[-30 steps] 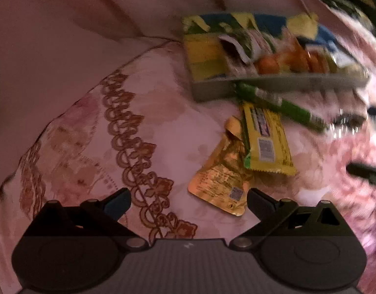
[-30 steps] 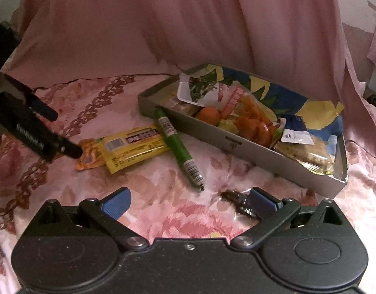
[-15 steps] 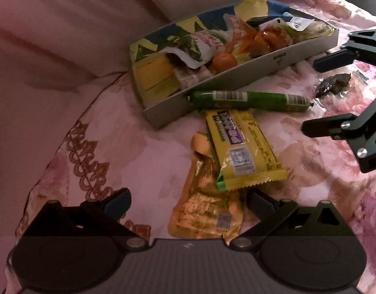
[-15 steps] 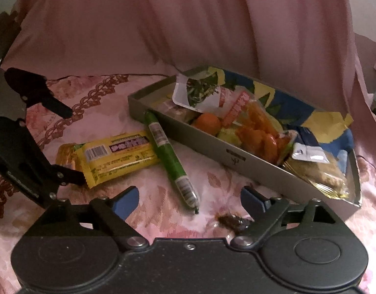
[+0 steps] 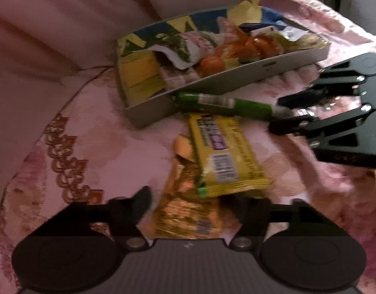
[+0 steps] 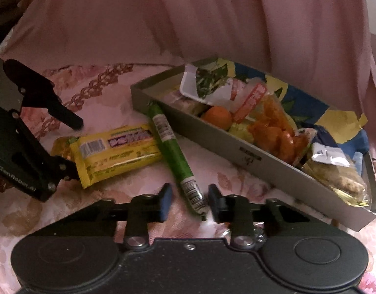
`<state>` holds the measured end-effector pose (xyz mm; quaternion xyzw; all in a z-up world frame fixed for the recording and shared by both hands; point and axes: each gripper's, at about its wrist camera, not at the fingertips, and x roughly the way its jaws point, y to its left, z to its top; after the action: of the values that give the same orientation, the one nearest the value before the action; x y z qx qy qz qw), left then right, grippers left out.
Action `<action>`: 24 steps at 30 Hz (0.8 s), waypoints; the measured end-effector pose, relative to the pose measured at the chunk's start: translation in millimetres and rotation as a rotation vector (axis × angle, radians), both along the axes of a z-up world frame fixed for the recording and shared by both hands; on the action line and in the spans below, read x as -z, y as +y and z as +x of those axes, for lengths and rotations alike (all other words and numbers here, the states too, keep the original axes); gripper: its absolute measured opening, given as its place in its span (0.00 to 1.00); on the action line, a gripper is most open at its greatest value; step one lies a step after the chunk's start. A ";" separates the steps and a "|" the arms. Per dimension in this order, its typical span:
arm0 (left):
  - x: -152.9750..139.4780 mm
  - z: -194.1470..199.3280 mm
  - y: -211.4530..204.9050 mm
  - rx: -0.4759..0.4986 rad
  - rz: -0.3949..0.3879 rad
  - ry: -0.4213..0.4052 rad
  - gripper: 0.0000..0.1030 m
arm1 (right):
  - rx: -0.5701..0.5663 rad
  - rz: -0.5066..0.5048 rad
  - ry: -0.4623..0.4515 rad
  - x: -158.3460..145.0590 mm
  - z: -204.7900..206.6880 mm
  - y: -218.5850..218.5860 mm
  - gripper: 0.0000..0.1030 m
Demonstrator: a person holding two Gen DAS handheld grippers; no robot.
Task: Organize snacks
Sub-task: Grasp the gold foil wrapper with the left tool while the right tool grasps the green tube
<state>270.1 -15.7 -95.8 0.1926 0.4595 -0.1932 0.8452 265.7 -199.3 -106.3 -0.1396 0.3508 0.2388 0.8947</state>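
Pink flowery cloth (image 6: 237,171) holds our snacks, so we close the right hand-held gripper (image 6: 189,202) around the green stick (image 6: 174,155) (not squeezed yet) and the left hand-held gripper (image 5: 195,208) around the orange packet (image 5: 188,210) beside the box (image 6: 261,159).

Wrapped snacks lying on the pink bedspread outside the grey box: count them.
3 clearly: green stick sausage beside the box, yellow bar wrapper left of it, orange-gold foil pouch beneath that. Others may be hidden.

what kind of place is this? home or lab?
Likely a home, probably a bed or sofa: the snacks lie on a soft pink floral cloth with pink fabric draped behind, and a shallow box of assorted snacks sits on it.
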 end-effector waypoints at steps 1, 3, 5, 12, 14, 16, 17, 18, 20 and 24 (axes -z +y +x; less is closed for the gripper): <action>-0.2 -1.0 -0.7 0.004 -0.002 0.002 0.60 | -0.005 -0.019 0.001 -0.8 -1.4 2.2 0.24; -0.5 -3.0 -0.6 0.005 0.000 0.005 0.57 | -0.006 -0.034 0.017 -2.9 -2.8 3.6 0.23; -1.0 -2.5 0.7 -0.010 -0.016 0.020 0.55 | 0.004 -0.030 0.054 -5.3 -3.8 2.3 0.22; -6.0 -8.7 5.2 -0.079 -0.055 0.124 0.54 | 0.054 -0.001 0.201 -10.2 -19.4 -10.2 0.19; -7.6 -13.2 6.2 -0.088 -0.058 0.143 0.55 | 0.069 0.014 0.226 -11.2 -24.4 -13.0 0.19; -7.6 -17.2 5.6 -0.081 -0.052 0.143 0.56 | 0.077 0.024 0.244 -12.5 -29.3 -13.6 0.19; -7.3 -18.0 4.4 -0.076 -0.043 0.135 0.59 | 0.077 0.030 0.249 -13.0 -31.5 -13.2 0.19; -6.7 -18.3 2.9 -0.073 -0.033 0.130 0.60 | 0.077 0.035 0.248 -13.3 -33.4 -12.7 0.21; -5.7 -16.6 1.0 -0.070 -0.019 0.121 0.70 | 0.076 0.042 0.240 -12.5 -34.7 -11.6 0.29; -3.3 -12.4 -2.1 -0.064 -0.001 0.109 0.76 | 0.081 0.037 0.182 -8.6 -31.4 -9.0 0.36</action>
<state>257.6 -17.8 -92.6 0.1664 0.5106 -0.1765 0.8249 234.3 -208.3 -97.7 -0.0864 0.4315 0.2208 0.8704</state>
